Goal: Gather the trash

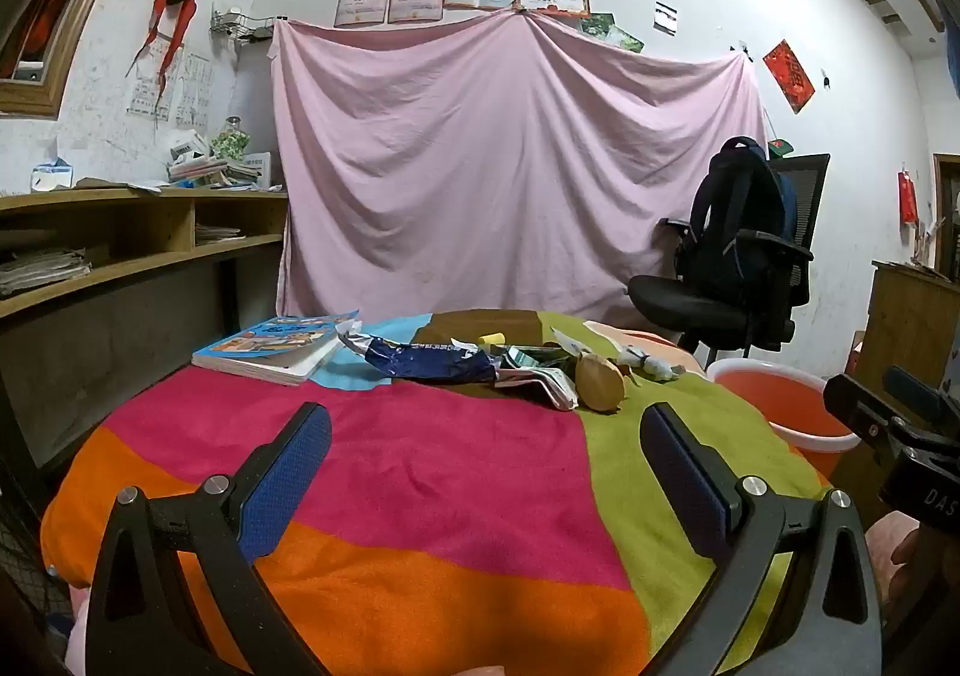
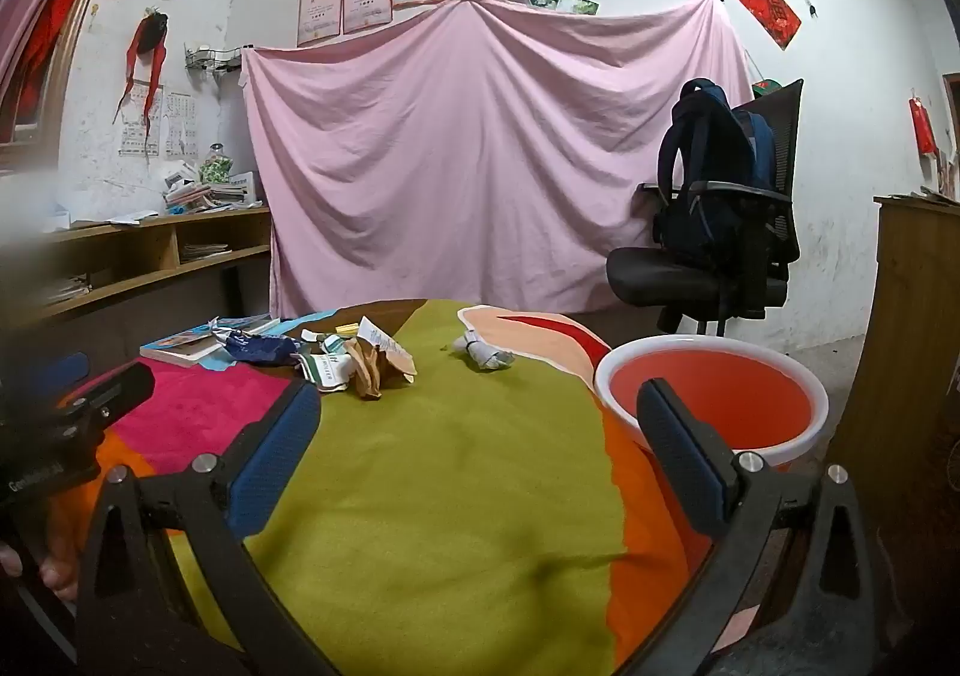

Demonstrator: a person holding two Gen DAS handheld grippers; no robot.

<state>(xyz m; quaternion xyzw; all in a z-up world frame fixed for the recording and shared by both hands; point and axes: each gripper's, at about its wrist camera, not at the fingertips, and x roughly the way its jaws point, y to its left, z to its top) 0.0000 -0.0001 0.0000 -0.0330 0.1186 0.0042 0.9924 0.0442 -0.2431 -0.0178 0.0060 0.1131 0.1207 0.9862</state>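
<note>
Trash lies at the far side of a table under a bright patchwork cloth (image 1: 420,466): a dark blue foil wrapper (image 1: 429,362), a green-white packet (image 1: 540,376), a crumpled brown paper wad (image 1: 600,383) and a grey-white wad (image 1: 651,365). In the right wrist view I see the same blue wrapper (image 2: 258,347), packet (image 2: 327,370), brown wad (image 2: 375,367) and grey wad (image 2: 483,352). An orange bucket (image 2: 714,406) stands at the table's right edge; it also shows in the left wrist view (image 1: 780,406). My left gripper (image 1: 486,439) and right gripper (image 2: 480,418) are open, empty, short of the trash.
A book (image 1: 270,349) lies at the table's far left. A yellow item (image 1: 491,338) sits behind the wrappers. A black office chair with a backpack (image 1: 738,250) stands behind the bucket. Wooden shelves (image 1: 120,238) run along the left wall. A pink sheet hangs behind.
</note>
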